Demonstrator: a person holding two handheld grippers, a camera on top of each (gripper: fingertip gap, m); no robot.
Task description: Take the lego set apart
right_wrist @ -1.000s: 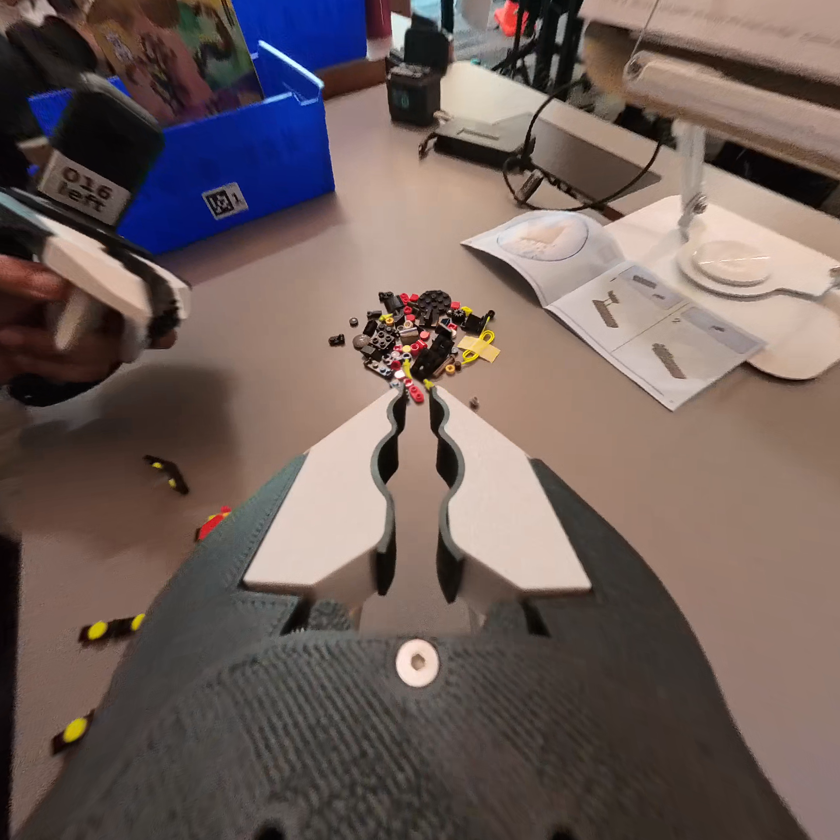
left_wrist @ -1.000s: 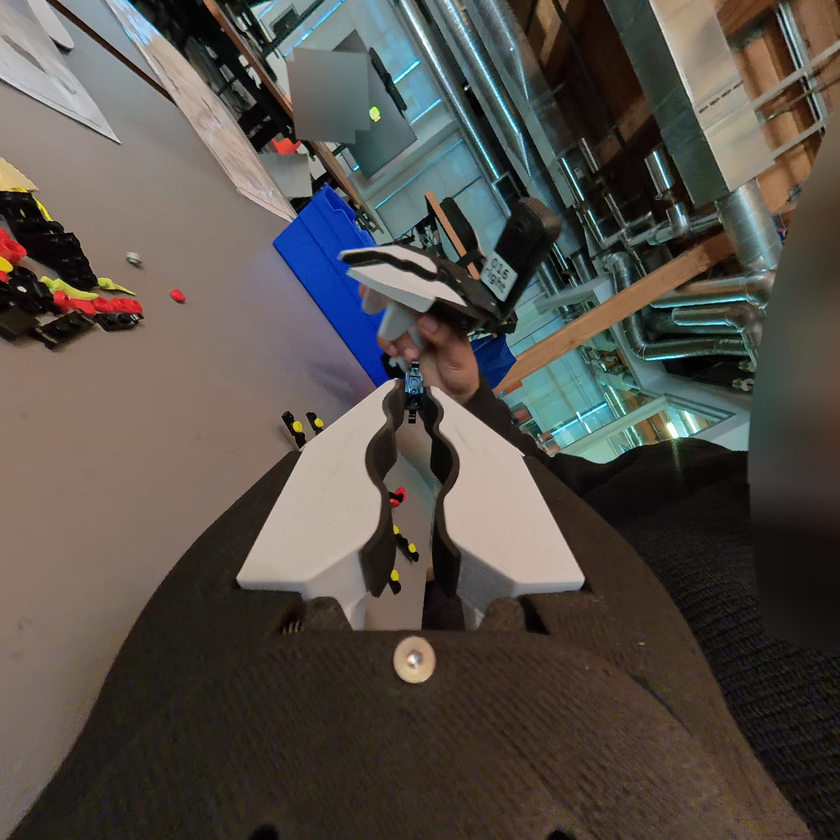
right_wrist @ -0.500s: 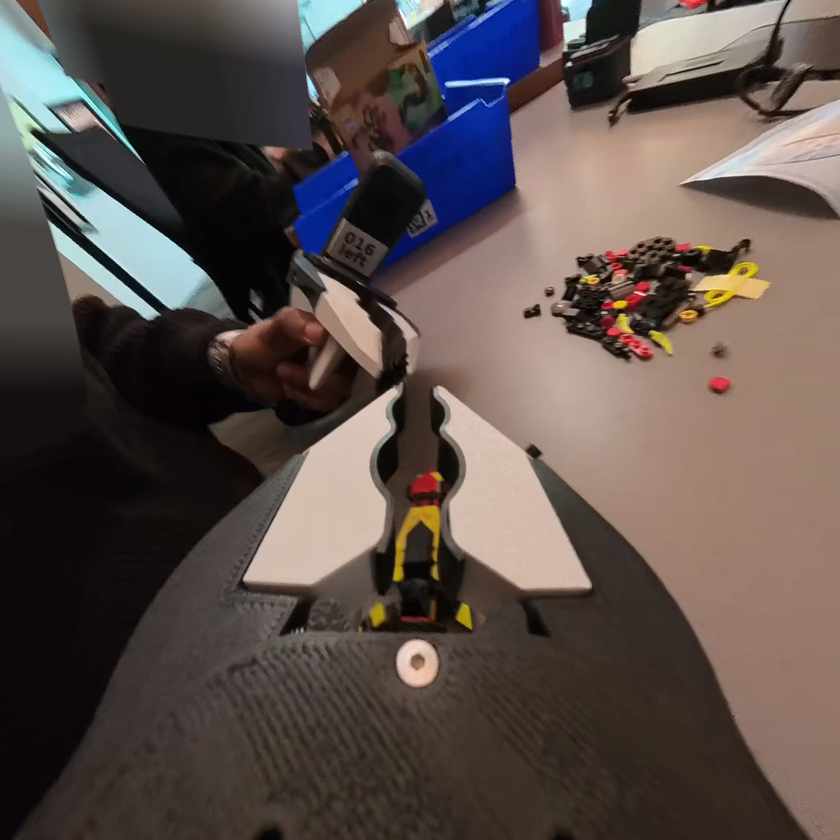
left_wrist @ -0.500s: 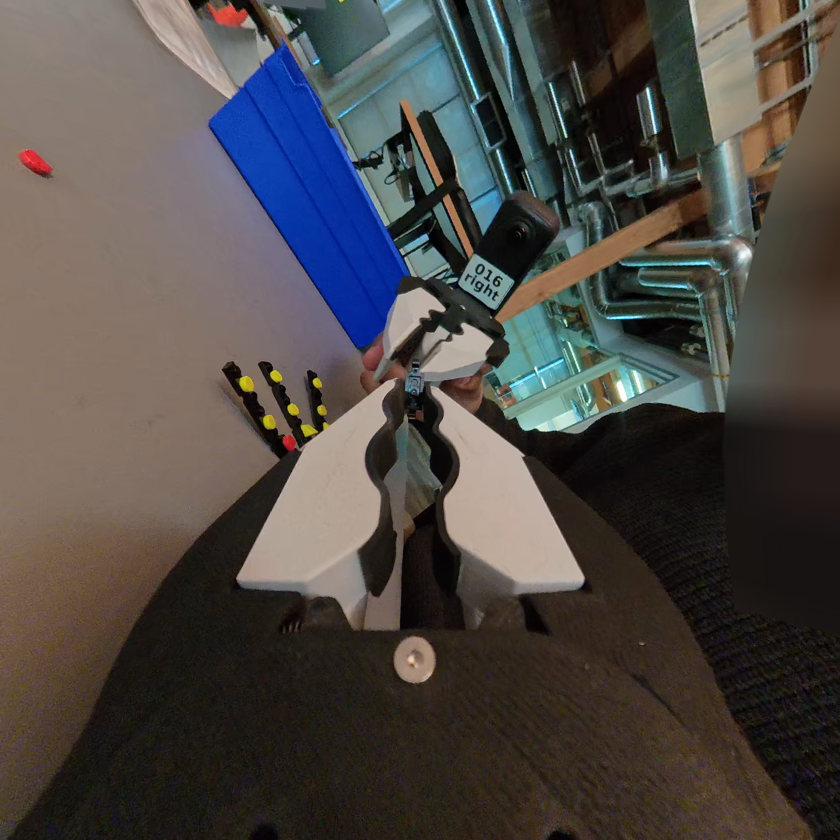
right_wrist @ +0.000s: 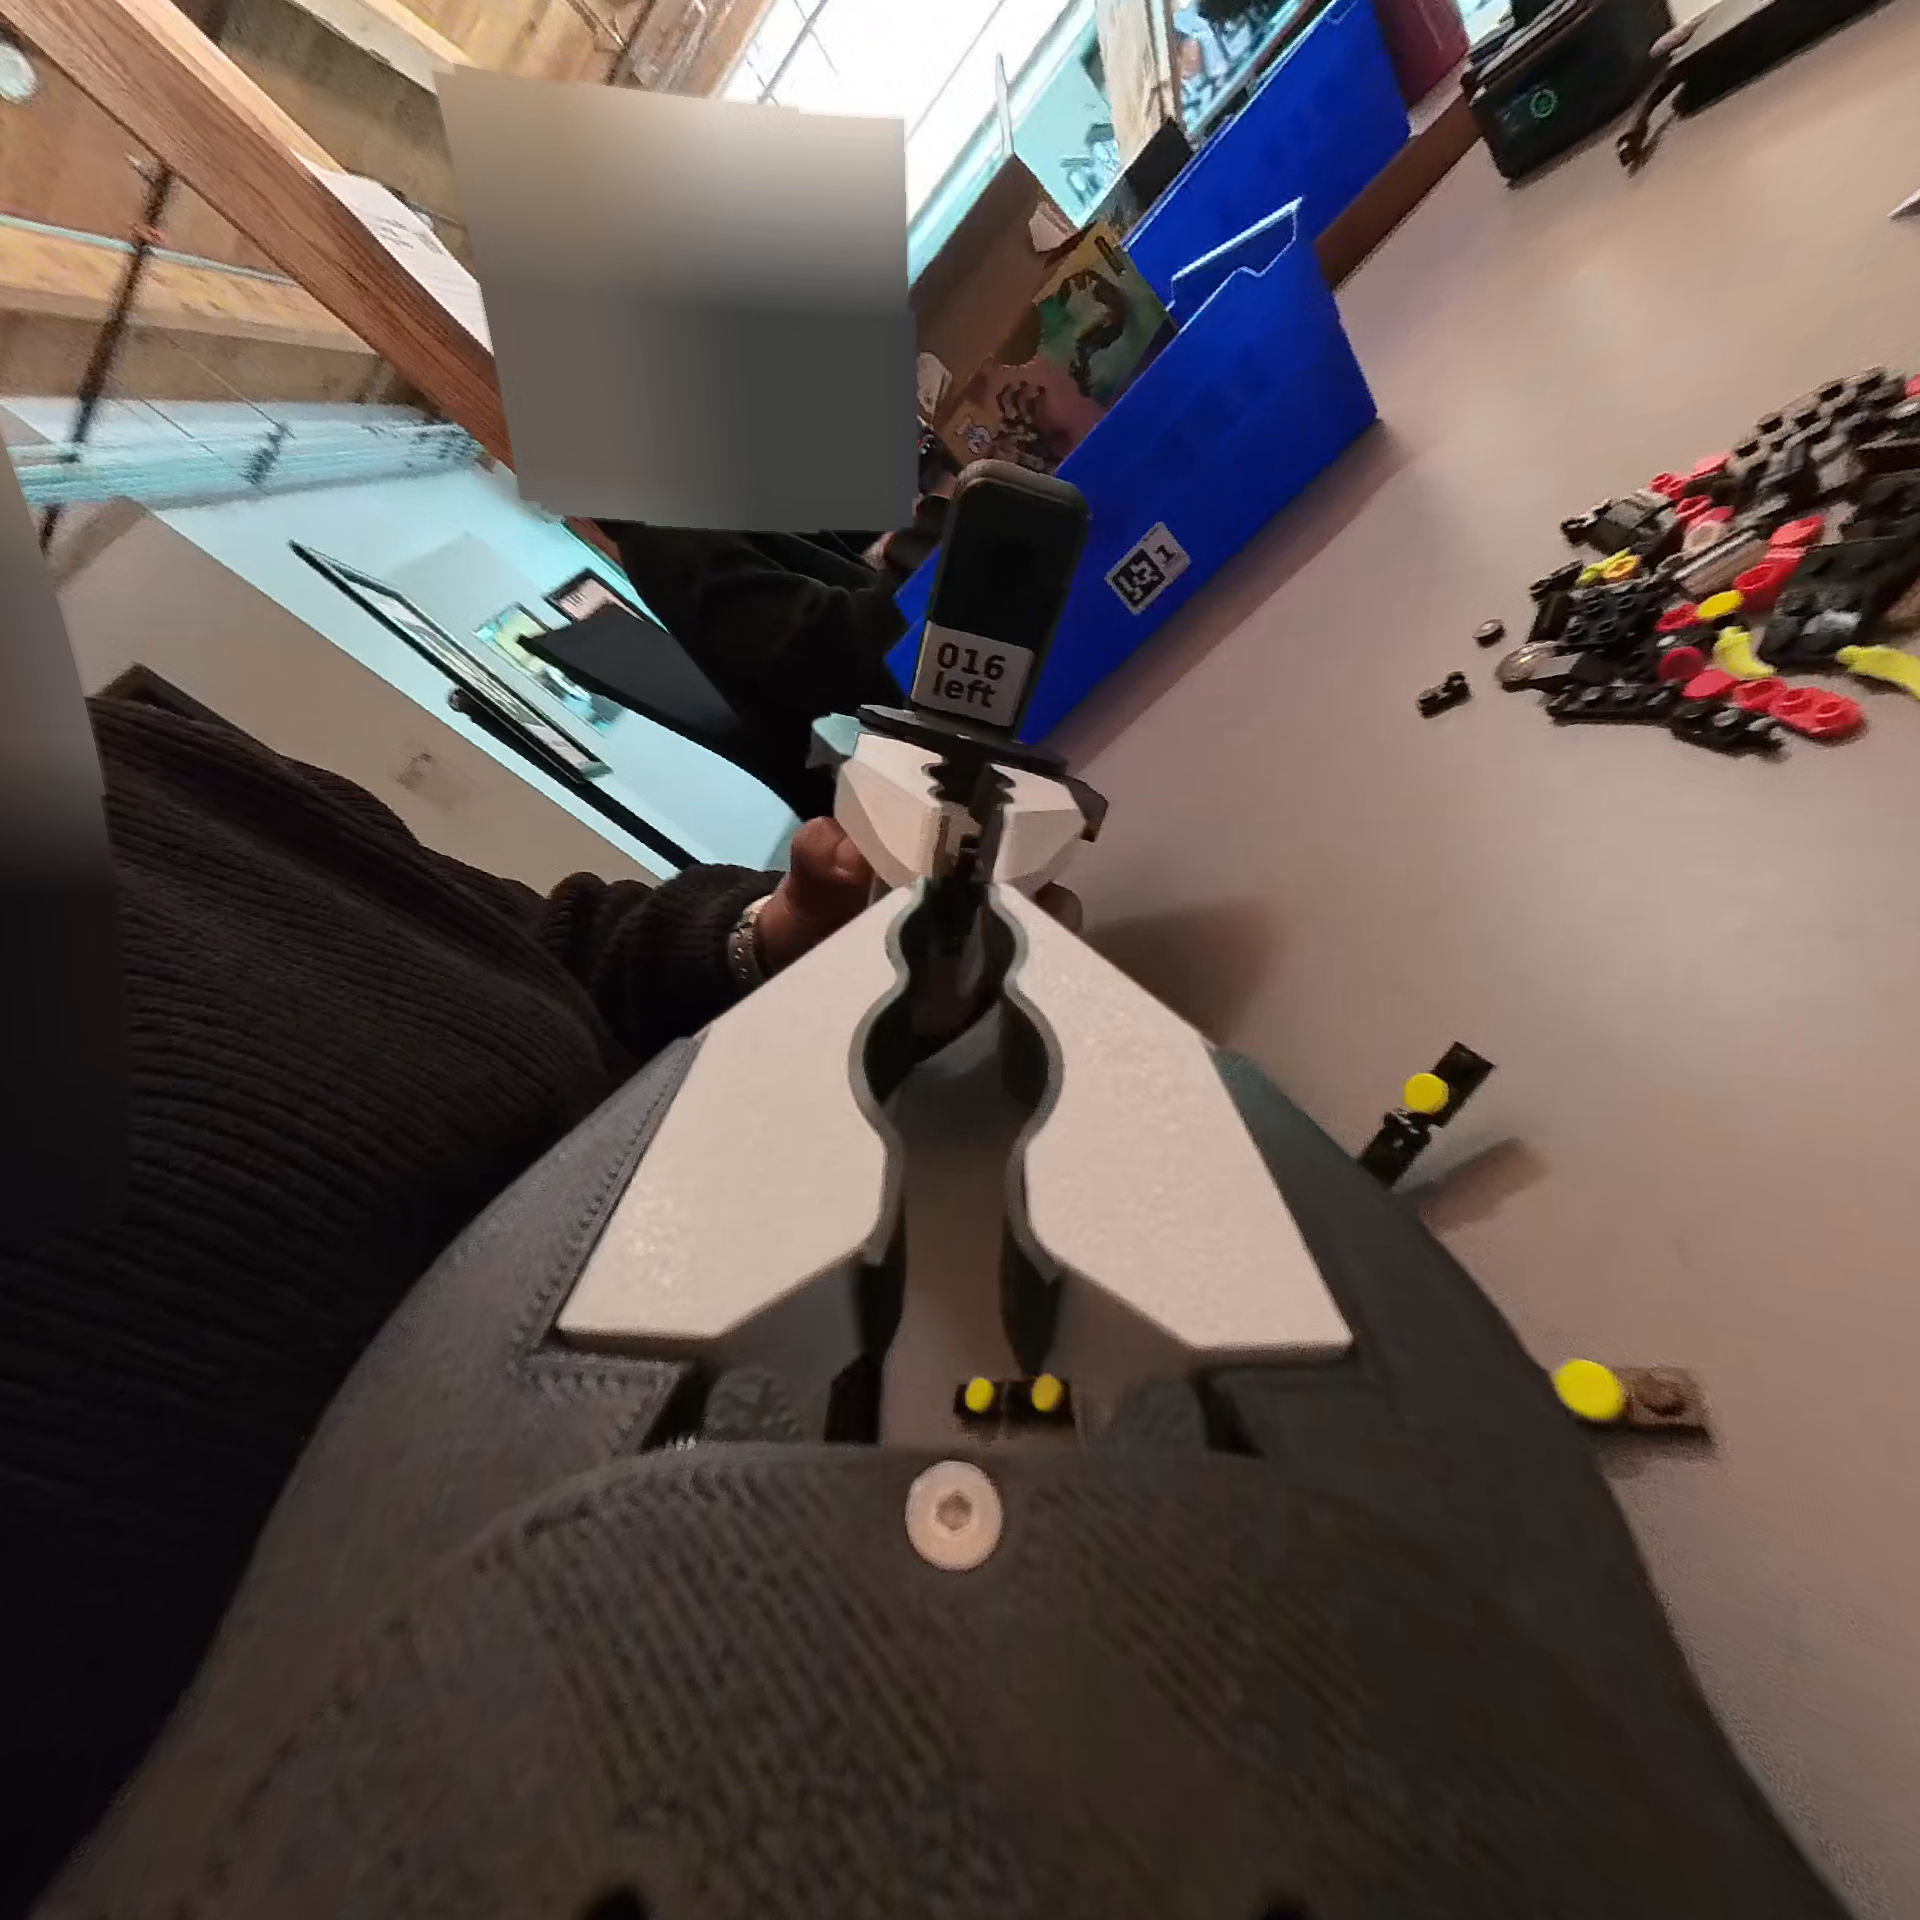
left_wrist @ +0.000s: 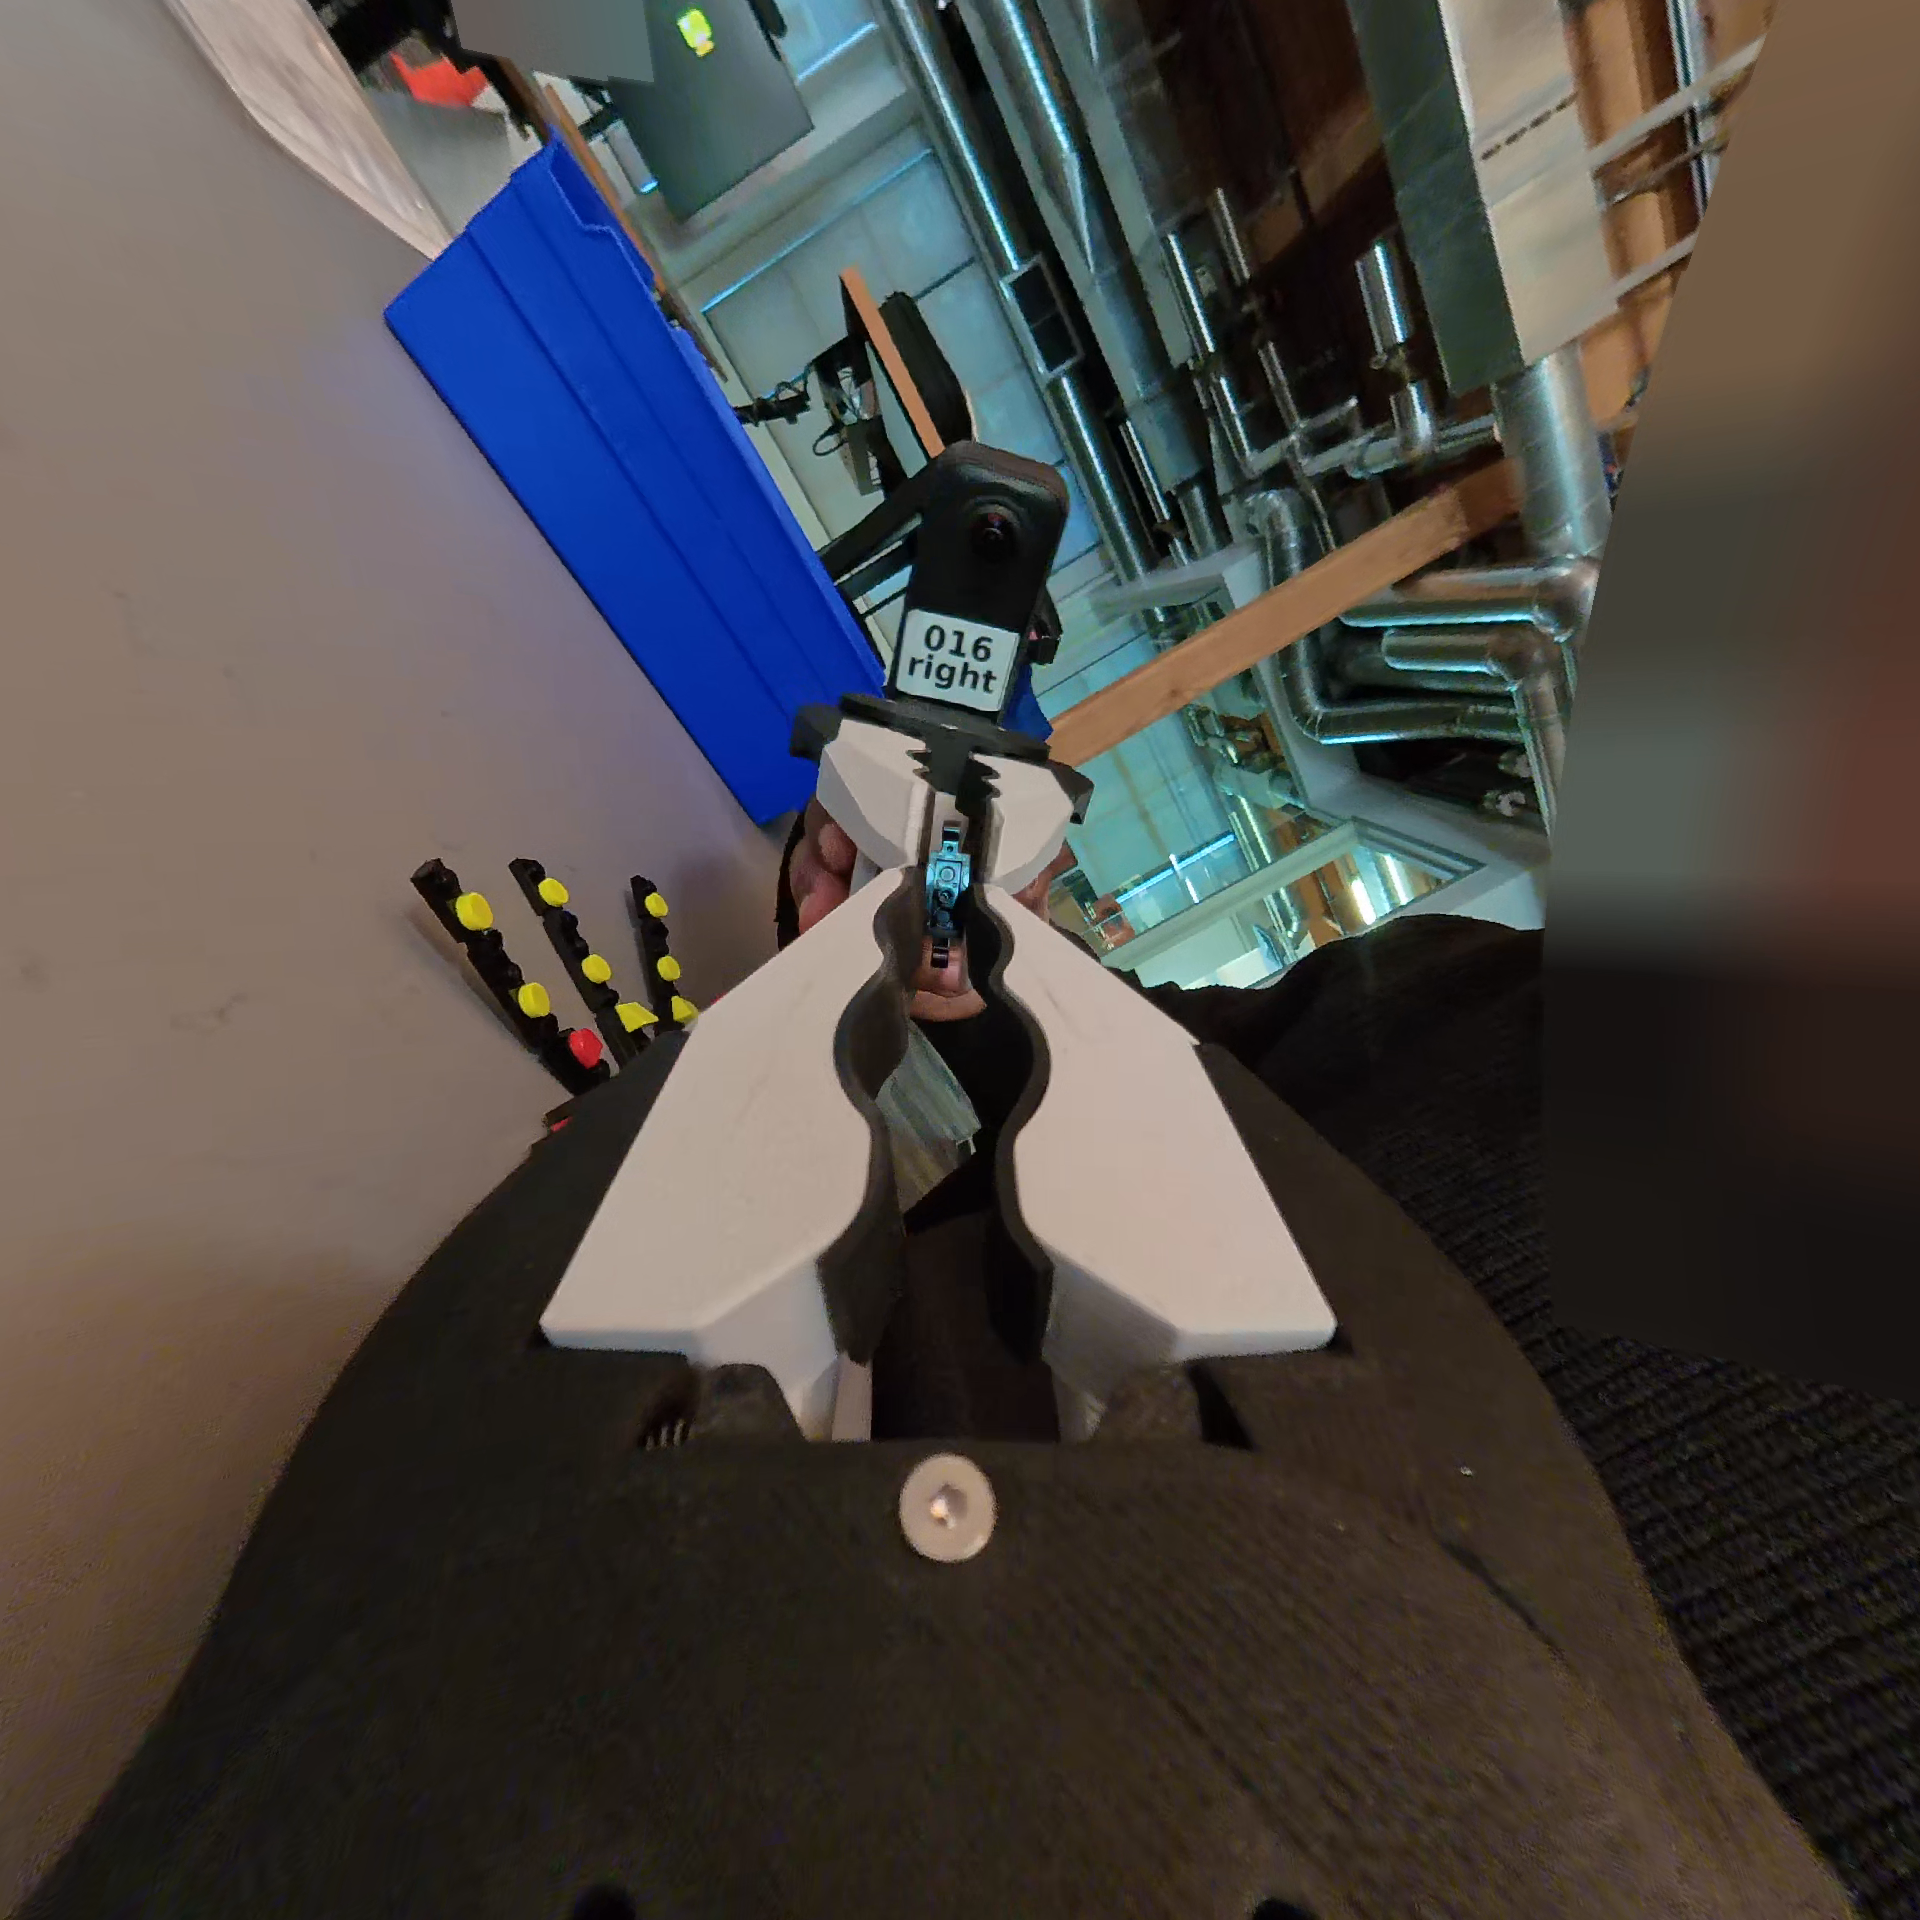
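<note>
So the grey table [right_wrist: 1455, 935] holds the loose lego pile [right_wrist: 1745, 634] off to the side while left gripper [left_wrist: 943, 894] and right gripper [right_wrist: 961, 894] meet nose-to-nose midair, both jaws pinching one tiny dark lego piece [left_wrist: 945, 883], presumably to pull it apart.

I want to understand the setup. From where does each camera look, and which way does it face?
Left wrist view: on the left gripper, looking over its fingers at the right gripper; table, blue bin, ceiling pipes beyond; dark sleeve shows.
Right wrist view: on the right gripper, facing the left gripper, a hand, loose lego pile.
Shared: both tips meet at one small black lego piece.
</note>
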